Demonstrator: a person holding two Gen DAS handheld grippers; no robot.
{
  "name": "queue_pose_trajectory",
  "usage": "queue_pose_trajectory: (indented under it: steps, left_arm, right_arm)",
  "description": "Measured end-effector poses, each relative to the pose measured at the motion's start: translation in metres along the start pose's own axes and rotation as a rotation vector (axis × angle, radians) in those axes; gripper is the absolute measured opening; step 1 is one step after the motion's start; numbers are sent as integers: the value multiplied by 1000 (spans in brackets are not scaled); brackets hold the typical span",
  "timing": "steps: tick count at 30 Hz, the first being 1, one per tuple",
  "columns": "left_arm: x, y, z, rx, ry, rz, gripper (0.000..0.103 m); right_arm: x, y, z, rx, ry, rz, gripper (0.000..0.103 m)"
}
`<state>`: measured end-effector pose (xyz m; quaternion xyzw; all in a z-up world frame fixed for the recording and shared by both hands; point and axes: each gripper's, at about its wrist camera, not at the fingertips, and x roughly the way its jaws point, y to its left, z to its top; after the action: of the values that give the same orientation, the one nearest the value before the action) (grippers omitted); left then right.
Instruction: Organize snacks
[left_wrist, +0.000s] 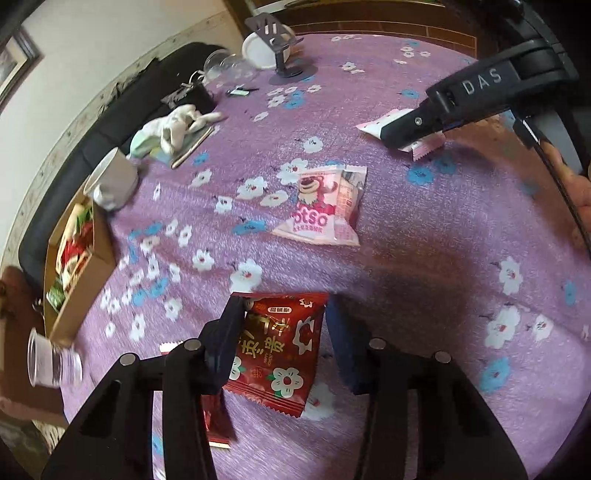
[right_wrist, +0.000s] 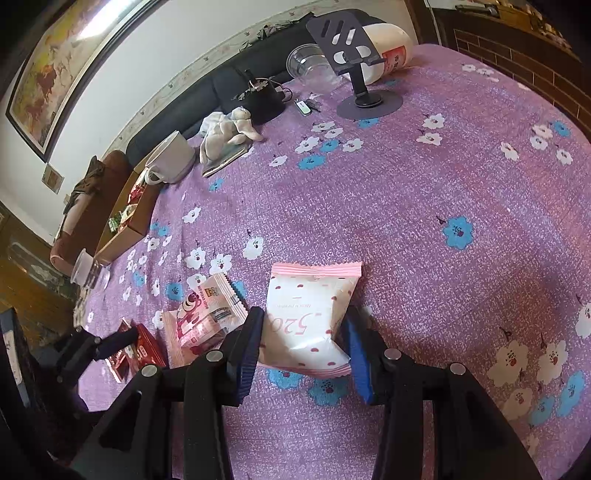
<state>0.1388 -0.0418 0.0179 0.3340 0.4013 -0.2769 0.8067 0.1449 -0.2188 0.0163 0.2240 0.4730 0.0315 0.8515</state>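
- Left gripper (left_wrist: 284, 332) is sitting w/ fingers spread around a red snack packet (left_wrist: 279, 350); the left pad is touching the packet's edge, the right pad is standing clear of it.
- Right gripper (right_wrist: 303, 345) is pinching a white pink-dotted packet (right_wrist: 310, 317) marked "520", both pads pressing its sides.
- Pink bear packet (left_wrist: 325, 205) is lying flat on the purple floral cloth (left_wrist: 424, 258), between the two grippers.
- Cardboard box (left_wrist: 79, 266), already holding snacks, is sitting at the cloth's left edge, well apart from the bear packet.
- White mug (left_wrist: 112, 181) is lying tipped just beyond the box; a clear cup (left_wrist: 51, 360) is lying on its side at the box's near end.
- Phone stand (right_wrist: 360, 70) is standing at the cloth's far edge.
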Motion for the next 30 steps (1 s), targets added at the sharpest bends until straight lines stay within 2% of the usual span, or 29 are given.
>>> queue_pose_trajectory:
  steps: [4, 5, 6, 8, 10, 12, 13, 16, 18, 20, 23, 26, 27, 29, 30]
  left_arm:
    - [-15, -9, -4, -67, 18, 11, 43]
    - [-22, -10, -5, -96, 12, 12, 27]
    - [-29, -11, -6, -123, 11, 7, 16]
    - [-47, -10, -11, -202, 5, 33, 16]
    - [-68, -8, -19, -277, -28, 32, 16]
    - [-81, -12, -27, -277, -43, 88, 16]
    - [-85, -11, -30, -281, -48, 91, 16]
    - [-90, -9, -35, -273, -67, 101, 18]
    - [-81, -8, -34, -244, -24, 105, 52]
    - [-71, -7, -32, -254, -12, 105, 58]
    - [-53, -8, -26, -273, 15, 37, 58]
    - [-31, -13, -21, -252, 49, 50, 58]
    - [-25, -12, -20, -256, 56, 33, 57]
    - [-15, -13, -21, -254, 84, 17, 50]
    - [-16, -12, -21, -268, 64, 9, 40]
  right_arm:
    - [0, -3, 1, 32, 24, 58, 44]
    - [0, -2, 0, 37, 30, 75, 44]
    - [0, -1, 0, 41, 36, 95, 44]
    - [-2, 1, -1, 50, 39, 149, 44]
    - [-5, 6, -2, 57, 54, 252, 44]
    - [-7, 11, -4, 59, 68, 327, 44]
    - [-9, 16, -6, 50, 69, 347, 44]
    - [-11, 23, -9, 26, 58, 322, 44]
    - [-9, 24, -10, 23, 57, 303, 44]
    - [-7, 22, -10, 24, 57, 286, 44]
    - [-7, 21, -9, 28, 58, 279, 44]
    - [-6, 20, -9, 26, 57, 273, 44]
    - [-6, 19, -9, 28, 59, 274, 44]
    - [-5, 18, -9, 31, 60, 274, 44]
    - [-5, 18, -9, 31, 60, 273, 44]
